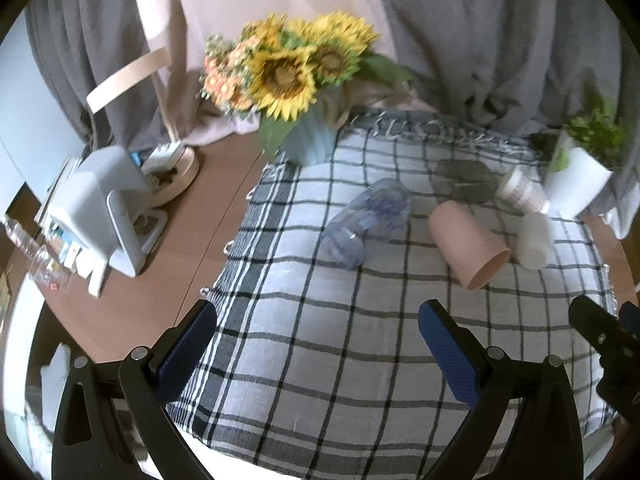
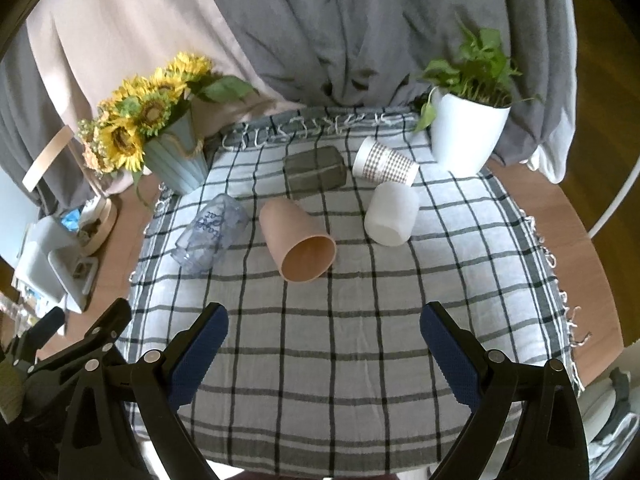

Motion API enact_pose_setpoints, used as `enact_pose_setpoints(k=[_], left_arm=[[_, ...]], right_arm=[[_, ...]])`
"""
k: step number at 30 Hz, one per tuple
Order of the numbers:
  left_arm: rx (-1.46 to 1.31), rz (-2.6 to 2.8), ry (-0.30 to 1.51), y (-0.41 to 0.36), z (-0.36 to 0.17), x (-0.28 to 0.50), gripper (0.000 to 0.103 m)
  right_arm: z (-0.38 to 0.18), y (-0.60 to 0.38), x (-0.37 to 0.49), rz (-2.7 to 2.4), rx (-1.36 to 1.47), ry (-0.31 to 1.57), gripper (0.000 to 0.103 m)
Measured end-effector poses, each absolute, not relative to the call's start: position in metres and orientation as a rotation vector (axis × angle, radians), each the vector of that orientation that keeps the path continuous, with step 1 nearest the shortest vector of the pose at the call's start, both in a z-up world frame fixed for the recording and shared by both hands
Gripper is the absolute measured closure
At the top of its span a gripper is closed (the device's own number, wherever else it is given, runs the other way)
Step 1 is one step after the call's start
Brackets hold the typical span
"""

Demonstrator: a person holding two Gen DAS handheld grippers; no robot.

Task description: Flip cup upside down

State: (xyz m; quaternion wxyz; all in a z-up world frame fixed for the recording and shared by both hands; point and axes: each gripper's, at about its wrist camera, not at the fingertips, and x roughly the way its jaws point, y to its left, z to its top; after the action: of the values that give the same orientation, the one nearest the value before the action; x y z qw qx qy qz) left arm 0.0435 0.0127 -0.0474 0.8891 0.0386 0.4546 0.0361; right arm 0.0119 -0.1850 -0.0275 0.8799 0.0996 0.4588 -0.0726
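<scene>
White tablecloth (image 2: 340, 360) checked in black and grey lines; pink cup (image 2: 298, 242); clear bluish plastic cup (image 2: 210, 236) with dark lettering; plain white cup (image 2: 390, 218); white paper cup (image 2: 384, 165) with brown houndstooth print; grey-green block (image 2: 316, 172); yellow sunflowers (image 2: 140, 116) in a ribbed pale-blue vase (image 2: 178, 164); green plant (image 2: 476, 68) in a white pot (image 2: 464, 136); grippers' pads (image 2: 198, 360) dark blue

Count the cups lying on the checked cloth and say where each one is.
4, all on their sides: clear plastic cup at left, pink cup in the middle, white cup right of it, checked paper cup behind. None seems hidden.
</scene>
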Motion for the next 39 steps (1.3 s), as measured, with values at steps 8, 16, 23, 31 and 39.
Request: enact_pose_setpoints(k=[8,16,23,31,39], left_arm=[[0.032,0.174,1.010,0.008,-0.065,0.069,0.000],[-0.036,0.244,1.102,0.004,-0.095,0.097,0.000],[-0.077,0.303,1.165,0.004,-0.117,0.117,0.000],[-0.082,0.324,1.208,-0.001,-0.135,0.131,0.000],[-0.077,0.341,1.226,0.001,-0.143,0.134,0.000]], right_arm=[[-0.052,-0.191,0.072,-0.057,0.153,1.053,0.006],[-0.090,-0.182,0.134,0.067,0.060,1.164,0.006],[-0.120,-0.178,0.177,0.118,0.008,1.250,0.007],[-0.147,-0.173,0.208,0.156,-0.030,1.299,0.011],[-0.172,-0.168,0.219,0.177,-0.019,1.340,0.018]])
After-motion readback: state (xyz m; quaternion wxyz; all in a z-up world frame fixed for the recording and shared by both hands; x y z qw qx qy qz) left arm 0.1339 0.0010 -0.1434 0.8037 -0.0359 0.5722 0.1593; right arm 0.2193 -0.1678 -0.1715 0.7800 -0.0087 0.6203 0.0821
